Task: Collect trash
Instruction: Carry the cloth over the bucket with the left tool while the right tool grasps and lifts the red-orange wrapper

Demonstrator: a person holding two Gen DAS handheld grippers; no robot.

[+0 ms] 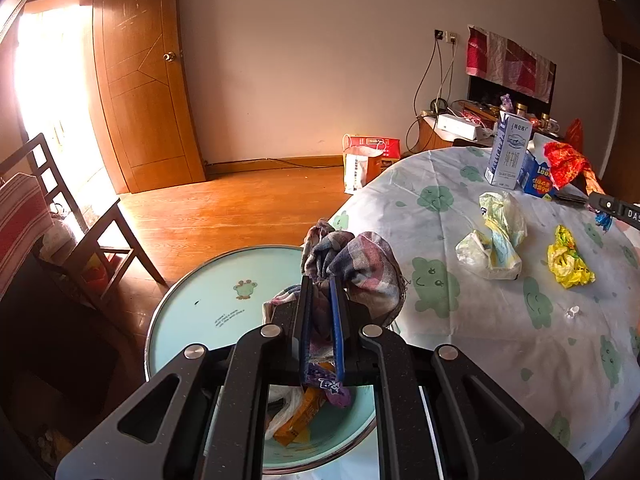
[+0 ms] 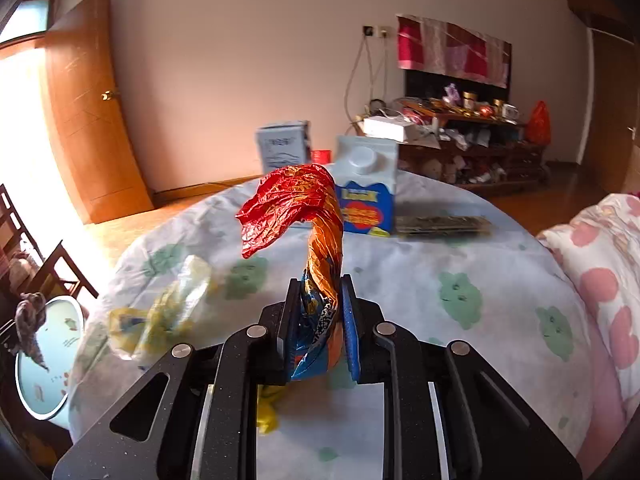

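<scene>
The right gripper (image 2: 316, 320) pinches a red-orange wrapper (image 2: 296, 208) above the table (image 2: 500, 264). The left gripper (image 1: 320, 312) clamps a checked cloth (image 1: 360, 264) over the basin (image 1: 192, 280) beside the table, where some wrappers already lie. A pale bag (image 1: 496, 236), yellow wrapper (image 1: 568, 260) and cartons (image 1: 510, 148) remain on the table.

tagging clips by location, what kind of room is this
Most likely a lived-in home living or dining room: a round table under a frog-print cloth, a wooden door, and a cluttered sideboard against the wall.
</scene>
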